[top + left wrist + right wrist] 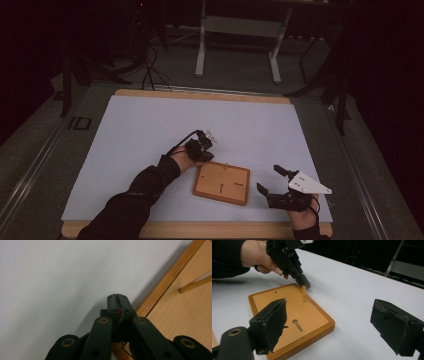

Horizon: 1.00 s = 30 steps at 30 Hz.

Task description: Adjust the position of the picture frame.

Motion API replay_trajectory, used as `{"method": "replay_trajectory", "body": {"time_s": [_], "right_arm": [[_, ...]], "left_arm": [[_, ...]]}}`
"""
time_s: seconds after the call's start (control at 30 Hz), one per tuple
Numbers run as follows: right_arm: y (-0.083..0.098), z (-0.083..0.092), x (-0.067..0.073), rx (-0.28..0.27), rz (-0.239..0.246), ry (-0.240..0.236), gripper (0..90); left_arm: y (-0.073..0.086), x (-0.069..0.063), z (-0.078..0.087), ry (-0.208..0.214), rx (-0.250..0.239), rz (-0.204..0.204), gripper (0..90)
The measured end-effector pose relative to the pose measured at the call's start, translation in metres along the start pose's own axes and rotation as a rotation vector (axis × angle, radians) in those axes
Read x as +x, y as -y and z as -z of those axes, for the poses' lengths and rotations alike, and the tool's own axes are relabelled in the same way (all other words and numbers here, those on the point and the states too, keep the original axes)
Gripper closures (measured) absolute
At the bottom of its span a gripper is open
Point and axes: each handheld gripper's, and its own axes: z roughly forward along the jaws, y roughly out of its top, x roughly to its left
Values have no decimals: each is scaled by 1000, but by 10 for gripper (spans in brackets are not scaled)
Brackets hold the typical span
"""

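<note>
Basically, a wooden board (pixel 222 183) with a raised rim lies flat on the white counter (pixel 150 135), near the front edge at about 6 o'clock from the counter's middle. Its face carries a keyhole-shaped slot (pixel 297 325) near centre and a small round hole (pixel 275 292) toward one corner. A short wooden peg (pixel 303 293) stands upright in the board beside the rim.

Left tongs (pixel 202 145) sit at the board's 11 o'clock corner, tips down beside the peg; whether they touch it, can't tell. In the left gripper view the jaws are pressed together, only a thin seam between them, nothing visibly clamped; a tiny red speck sits at the seam. Board rim and peg show to their 2 o'clock in that view. The person's left hand (pixel 258 257) and a dark sleeve (pixel 135 200) hold this tool.

Right tongs (pixel 273 181) at the board's 3 o'clock, just off its edge, jaws spread wide and empty, worn black pads (pixel 270 325). Grey three-cornered plate (pixel 307 184) on top. Dark floor, cables and a white frame (pixel 240 30) beyond the counter at 12 o'clock.
</note>
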Motion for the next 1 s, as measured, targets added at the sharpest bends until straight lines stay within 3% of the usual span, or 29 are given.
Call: {"method": "replay_trajectory", "body": {"time_s": [0.4,0.87,0.97,1.0], "right_arm": [[0,-3,1,8,-3,-6,133],[0,-6,1,17,1,-7,133],[1,-7,1,18,2,-7,133],[1,-6,1,19,2,-7,133]], "left_arm": [[18,-9,10,-4,5,8,900],[23,-12,14,2,19,9,900],[25,-12,12,-22,21,2,900],[25,-12,12,-9,6,19,899]]}}
